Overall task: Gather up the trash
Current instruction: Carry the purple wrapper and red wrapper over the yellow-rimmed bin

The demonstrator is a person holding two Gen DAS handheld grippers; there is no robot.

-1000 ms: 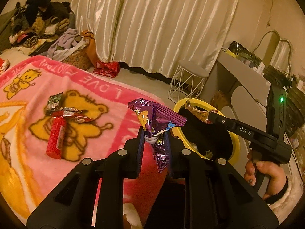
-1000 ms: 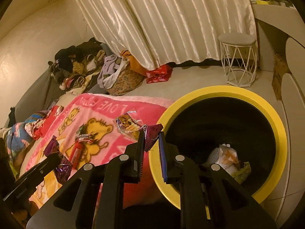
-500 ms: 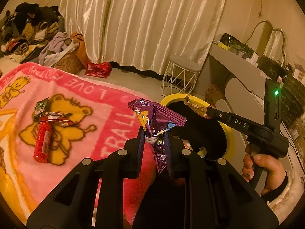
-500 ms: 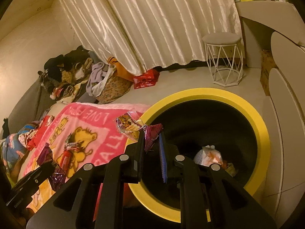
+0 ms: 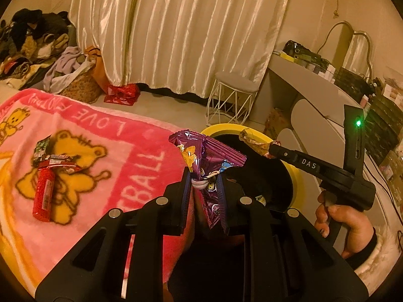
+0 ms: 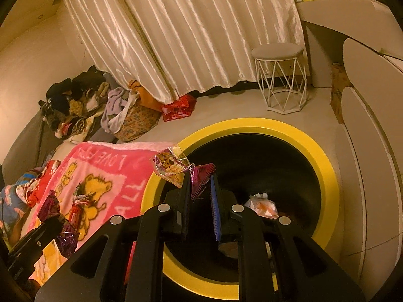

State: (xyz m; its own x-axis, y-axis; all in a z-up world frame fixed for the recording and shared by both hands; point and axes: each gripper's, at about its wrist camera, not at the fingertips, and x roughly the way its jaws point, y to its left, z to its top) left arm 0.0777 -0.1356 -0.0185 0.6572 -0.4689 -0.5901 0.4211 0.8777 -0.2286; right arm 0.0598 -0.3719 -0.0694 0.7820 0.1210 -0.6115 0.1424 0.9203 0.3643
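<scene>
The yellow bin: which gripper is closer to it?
Right. The right gripper hangs over the yellow bin opening with its wrapper; the left gripper is beside it, at the blanket's edge.

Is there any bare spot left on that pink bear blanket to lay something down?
Yes. The pink blanket is bare between the "LOVE" lettering and the yellow-rimmed bin, and around "BALL". It is crowded over the bear, where the red tube and small wrappers lie. Clothes pile up beyond its far edge.

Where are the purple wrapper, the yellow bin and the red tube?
purple wrapper (image 5: 206, 156), left wrist view, crinkled upper part.
yellow bin (image 6: 325, 176), right wrist view, right of rim.
red tube (image 5: 44, 192), left wrist view, mid body.
</scene>
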